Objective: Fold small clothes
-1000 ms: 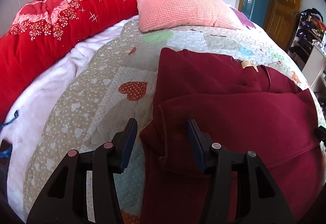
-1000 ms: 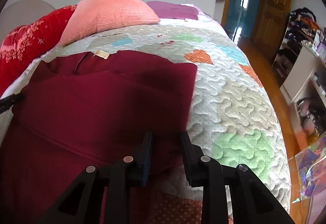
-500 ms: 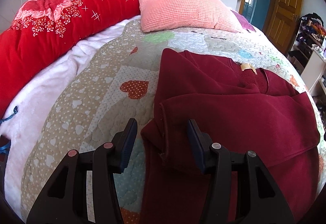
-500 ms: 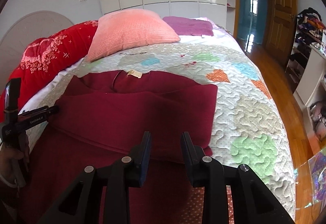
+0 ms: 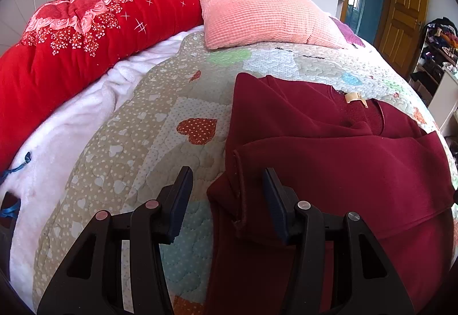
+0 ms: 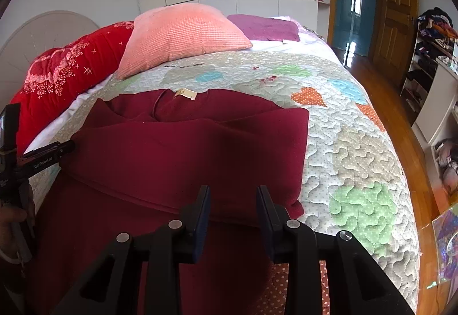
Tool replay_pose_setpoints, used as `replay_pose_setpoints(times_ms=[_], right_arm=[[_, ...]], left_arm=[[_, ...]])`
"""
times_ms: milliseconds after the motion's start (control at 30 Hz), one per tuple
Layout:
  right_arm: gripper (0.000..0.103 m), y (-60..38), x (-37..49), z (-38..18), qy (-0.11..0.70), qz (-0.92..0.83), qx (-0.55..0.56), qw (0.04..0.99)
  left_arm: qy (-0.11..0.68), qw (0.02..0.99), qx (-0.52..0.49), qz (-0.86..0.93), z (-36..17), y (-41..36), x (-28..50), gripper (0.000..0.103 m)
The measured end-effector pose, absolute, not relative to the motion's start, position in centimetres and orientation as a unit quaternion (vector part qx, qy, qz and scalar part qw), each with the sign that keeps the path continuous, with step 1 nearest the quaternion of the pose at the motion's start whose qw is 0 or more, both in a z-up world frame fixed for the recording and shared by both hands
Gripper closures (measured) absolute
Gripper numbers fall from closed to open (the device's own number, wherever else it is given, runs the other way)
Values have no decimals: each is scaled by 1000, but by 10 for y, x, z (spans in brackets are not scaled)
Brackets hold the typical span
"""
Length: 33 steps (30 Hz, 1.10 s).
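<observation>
A dark red sweatshirt lies flat on the quilted bed, neck label away from me, both sleeves folded across its chest. My left gripper is open and empty, just above the folded sleeve cuff at the garment's left edge. My right gripper is open and empty, raised above the sweatshirt near its lower right. The left gripper also shows at the left edge of the right wrist view.
A patchwork quilt covers the bed. A pink pillow and a red floral duvet lie at the head. A purple cushion lies behind. Wooden floor, shelves and a door are on the right.
My right gripper has lifted up and back from the sweatshirt's right edge and opened wider. My left gripper has barely moved and stays open.
</observation>
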State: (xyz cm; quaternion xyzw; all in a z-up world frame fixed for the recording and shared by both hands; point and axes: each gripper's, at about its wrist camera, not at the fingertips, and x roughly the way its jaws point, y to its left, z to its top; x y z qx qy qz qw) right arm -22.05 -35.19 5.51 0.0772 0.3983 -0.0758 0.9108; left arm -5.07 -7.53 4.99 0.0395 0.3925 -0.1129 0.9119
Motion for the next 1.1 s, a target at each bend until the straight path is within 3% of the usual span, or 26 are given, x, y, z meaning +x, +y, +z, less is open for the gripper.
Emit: replay_pose_setpoints(times_ms=[467,633,867,1000,1100], right_arm=[[70,-361,-218,43,411,-88,85,904],[70,-373,-211,23,431,-94,92,893],[69,-368,-244,54,413,-94,92,901],[56,-368,-275,57,417,-70,116,899],[55,-365,-295,48,424,-42,143,893]], left_arm=[[396,911,39,-113,47,-75,-48,53],[432,893,9,-128,38,-62,-43,53],[434,891,21,-131,60,-38,-87,53],[454,880,7,-137,61,-20,-117,52],[482,864,-19,-145,55,-11,-136,51]])
